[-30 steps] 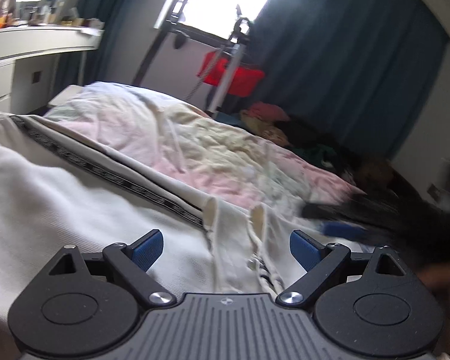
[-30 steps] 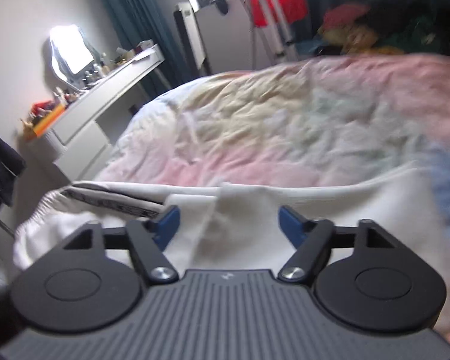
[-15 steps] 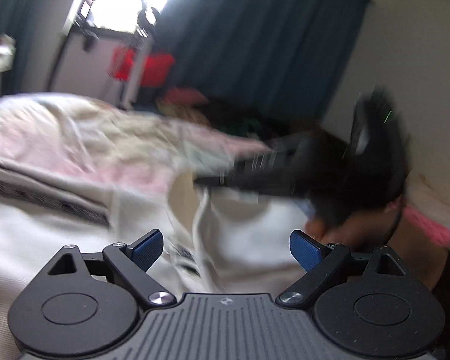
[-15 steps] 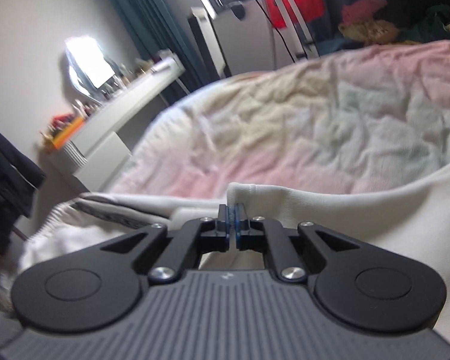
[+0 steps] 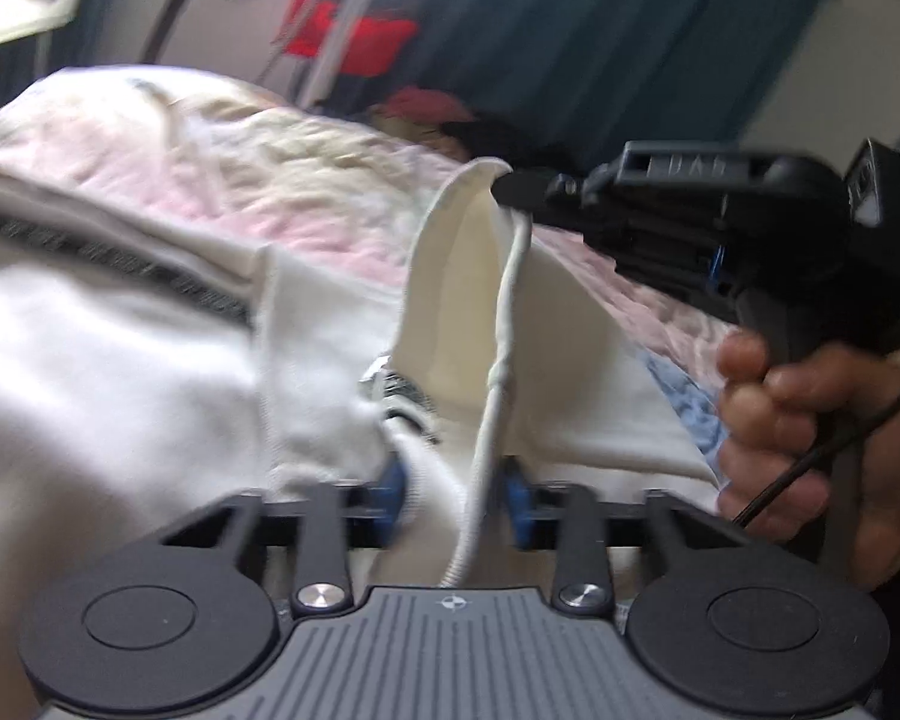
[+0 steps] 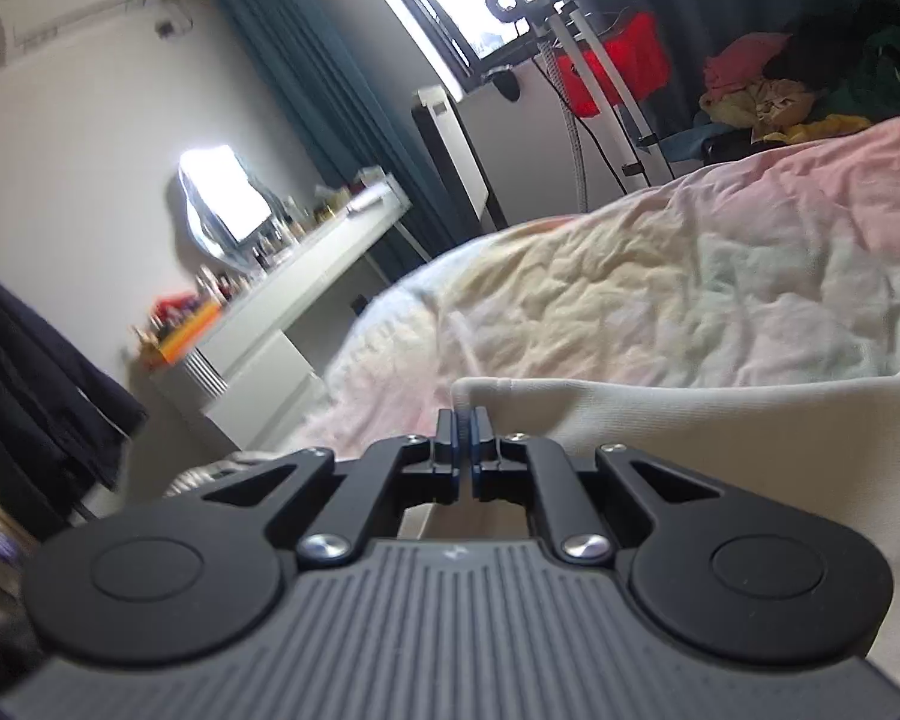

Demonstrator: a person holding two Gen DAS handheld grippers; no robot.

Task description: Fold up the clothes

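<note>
A cream-white garment [image 5: 120,360] with a dark patterned stripe and a drawstring [image 5: 498,360] lies across the bed. My left gripper [image 5: 453,495] is closing; a bunch of the cloth and the drawstring fills the gap, and the blue pads [image 5: 390,492] press on it. In the right wrist view my right gripper [image 6: 465,444] is shut on a folded edge of the same garment [image 6: 690,450]. From the left wrist view, the right gripper [image 5: 510,186] holds that corner raised above the bed, with a person's hand [image 5: 780,420] on its handle.
A wrinkled pastel bedspread [image 6: 660,300] covers the bed beneath the garment. Left of the bed stands a white dresser [image 6: 306,300] with clutter and a mirror. Beyond the bed are a clothes pile [image 6: 768,84], a red item on a stand [image 6: 618,66] and dark curtains [image 5: 600,30].
The left gripper dipped toward the garment and its wide jaws came together on the bunched cloth. The right gripper shut on the garment's edge, which now stands lifted.
</note>
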